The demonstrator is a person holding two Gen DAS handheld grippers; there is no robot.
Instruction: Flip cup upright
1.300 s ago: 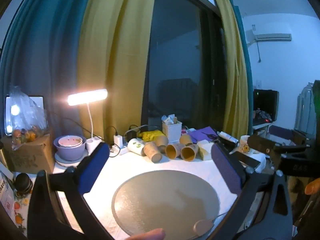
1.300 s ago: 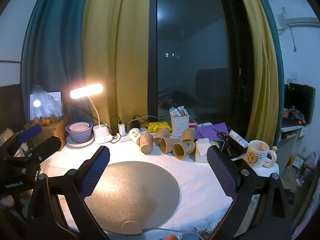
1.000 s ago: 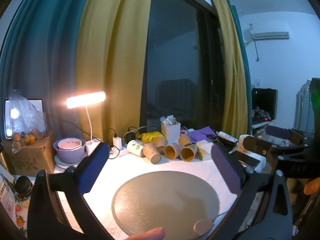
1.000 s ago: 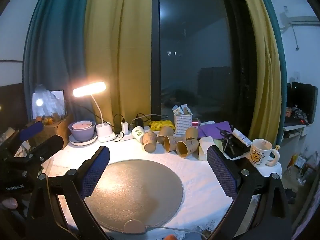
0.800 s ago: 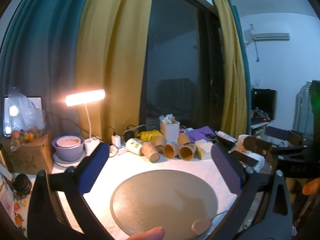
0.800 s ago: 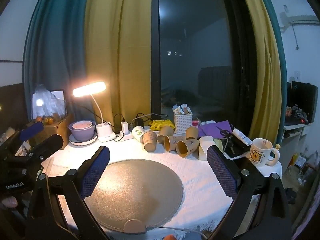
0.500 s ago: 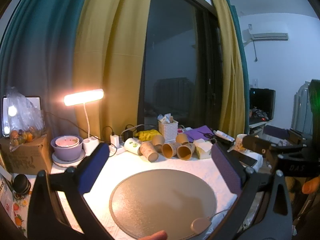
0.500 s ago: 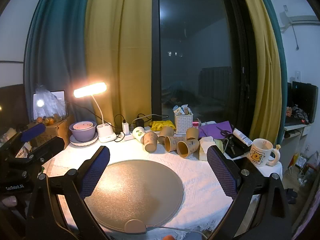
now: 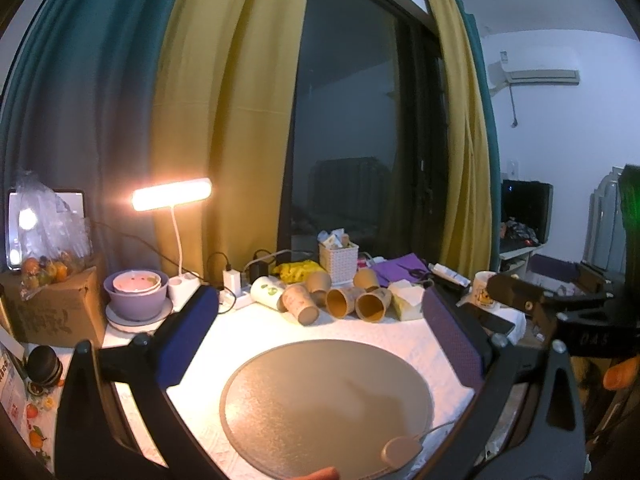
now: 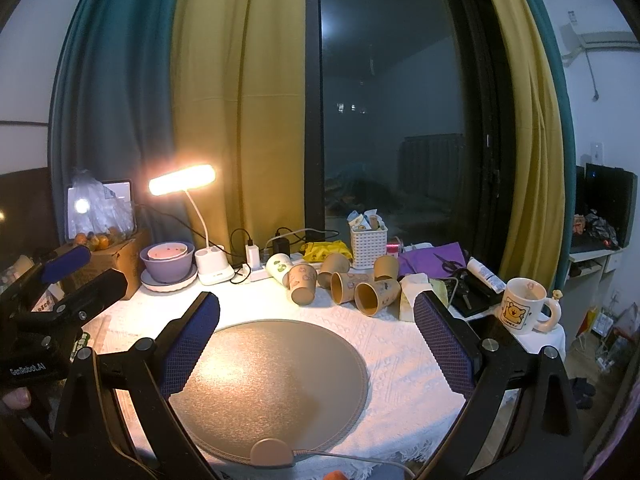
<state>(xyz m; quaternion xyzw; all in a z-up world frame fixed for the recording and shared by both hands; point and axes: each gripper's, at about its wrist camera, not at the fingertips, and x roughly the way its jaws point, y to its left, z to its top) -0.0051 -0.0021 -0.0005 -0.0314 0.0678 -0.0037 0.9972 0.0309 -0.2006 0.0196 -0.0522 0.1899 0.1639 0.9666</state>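
Several brown paper cups lie tipped or upside down in a cluster at the back of the table, one on its side with its mouth toward me (image 9: 373, 307) (image 10: 376, 297), another upside down (image 9: 301, 309) (image 10: 303, 284). A white cup with green marks (image 9: 267, 291) (image 10: 279, 266) lies on its side at the cluster's left. My left gripper (image 9: 320, 336) is open and empty above a round grey mat (image 9: 326, 404). My right gripper (image 10: 316, 340) is open and empty above the same mat (image 10: 272, 388). Both are well short of the cups.
A lit desk lamp (image 10: 182, 179), a purple bowl (image 10: 167, 262), a white basket (image 10: 369, 245), a power strip with chargers (image 10: 256, 268), a cartoon mug (image 10: 520, 306) and a cardboard box (image 9: 52, 308) ring the white tablecloth (image 10: 400, 356). The other gripper shows at each view's side (image 9: 560, 312) (image 10: 48, 300).
Both views have drifted slightly; the table contents sit a little lower and farther in frame. Both grippers stay open and nothing on the table has moved.
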